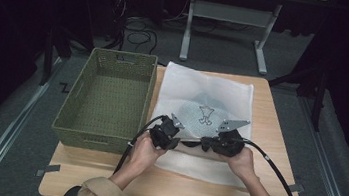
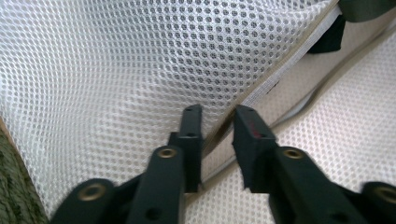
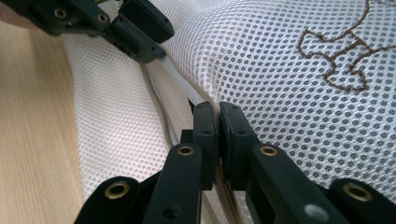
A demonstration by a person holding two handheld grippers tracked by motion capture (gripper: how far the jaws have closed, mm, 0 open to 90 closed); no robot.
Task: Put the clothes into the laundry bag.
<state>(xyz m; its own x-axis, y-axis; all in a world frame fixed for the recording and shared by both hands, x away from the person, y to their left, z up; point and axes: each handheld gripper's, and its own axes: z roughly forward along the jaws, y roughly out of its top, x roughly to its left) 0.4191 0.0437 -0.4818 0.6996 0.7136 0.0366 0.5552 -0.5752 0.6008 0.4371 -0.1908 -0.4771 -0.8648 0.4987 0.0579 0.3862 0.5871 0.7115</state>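
A white mesh bag [image 1: 199, 83] lies flat on the wooden table [image 1: 272, 125], with something grey inside it under a brown emblem [image 1: 205, 114]. Both grippers are at its near opening edge. My right gripper [image 3: 218, 109] is shut on the top mesh layer [image 3: 261, 60] beside the hem and pinches it into a fold. My left gripper [image 2: 218, 116] stands open, a narrow gap between its jaws, and the bag's hem [image 2: 275, 79] runs through that gap. In the high view the left gripper [image 1: 173, 139] and right gripper [image 1: 205, 143] nearly face each other.
A green woven basket [image 1: 107, 95] stands empty at the table's left, close against the bag. Bare wood [image 3: 28, 121] lies in front of the bag's near edge. Beyond the table are a dark floor, cables and a desk frame [image 1: 233, 14].
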